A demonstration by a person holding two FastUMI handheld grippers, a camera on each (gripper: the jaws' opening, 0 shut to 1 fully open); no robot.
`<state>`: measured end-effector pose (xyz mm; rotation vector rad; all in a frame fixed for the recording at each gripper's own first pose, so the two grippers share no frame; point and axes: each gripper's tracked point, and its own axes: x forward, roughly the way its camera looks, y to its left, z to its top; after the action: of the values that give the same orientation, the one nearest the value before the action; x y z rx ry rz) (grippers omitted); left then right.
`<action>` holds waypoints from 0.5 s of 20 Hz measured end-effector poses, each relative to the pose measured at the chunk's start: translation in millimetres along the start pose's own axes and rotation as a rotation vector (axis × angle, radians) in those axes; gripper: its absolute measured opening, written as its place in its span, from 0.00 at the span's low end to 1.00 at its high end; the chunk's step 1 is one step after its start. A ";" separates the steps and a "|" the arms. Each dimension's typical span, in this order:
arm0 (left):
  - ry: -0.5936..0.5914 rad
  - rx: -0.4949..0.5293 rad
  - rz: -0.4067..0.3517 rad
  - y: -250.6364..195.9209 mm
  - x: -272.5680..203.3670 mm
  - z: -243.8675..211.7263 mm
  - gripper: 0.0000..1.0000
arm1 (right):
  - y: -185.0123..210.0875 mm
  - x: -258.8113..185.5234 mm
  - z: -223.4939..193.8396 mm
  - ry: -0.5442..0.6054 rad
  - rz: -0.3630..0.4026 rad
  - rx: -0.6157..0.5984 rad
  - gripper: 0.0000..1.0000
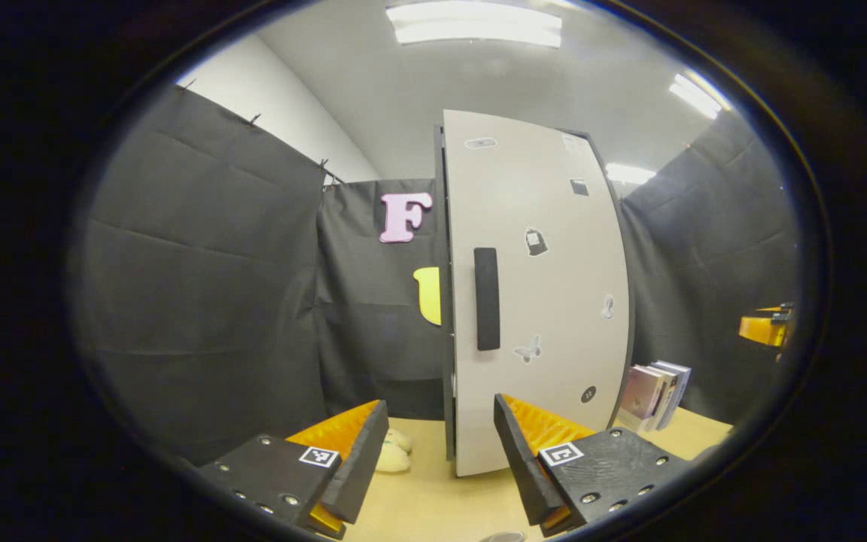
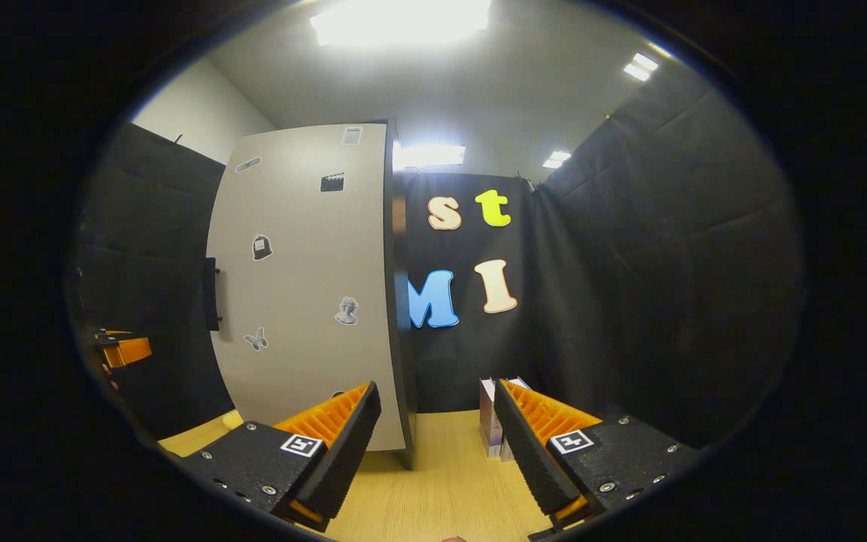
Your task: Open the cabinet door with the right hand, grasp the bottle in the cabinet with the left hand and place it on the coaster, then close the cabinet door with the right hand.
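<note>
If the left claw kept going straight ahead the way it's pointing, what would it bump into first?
Probably the cabinet door, near its bottom left edge. The left claw is open and points at that edge, with bare table between. How far off the door stands is hard to judge.

Pale grey cabinet door point(image 1: 546, 286), black handle point(image 1: 487, 299)

Wooden table point(image 2: 441, 489) (cabinet point(image 1: 539, 301), books point(image 1: 655, 395) on it)
</note>
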<state>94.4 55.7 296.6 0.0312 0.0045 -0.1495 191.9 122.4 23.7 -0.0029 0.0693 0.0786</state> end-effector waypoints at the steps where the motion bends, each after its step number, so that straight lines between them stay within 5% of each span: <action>1: -0.004 0.001 0.002 0.2 2.4 1.3 0.87 | -0.4 1.3 0.6 -0.002 -0.002 -0.001 0.94; 9: -0.011 -0.005 0.012 0.9 4.2 0.9 0.87 | 1.7 1.3 2.5 -0.020 -0.007 -0.019 0.94; 10: -0.008 -0.006 0.013 1.6 4.9 0.0 0.81 | 1.3 1.7 2.0 -0.019 -0.009 -0.017 0.94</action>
<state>99.4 56.6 296.6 0.0250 -0.0031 -0.1368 193.7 123.8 25.6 -0.0191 0.0497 0.0706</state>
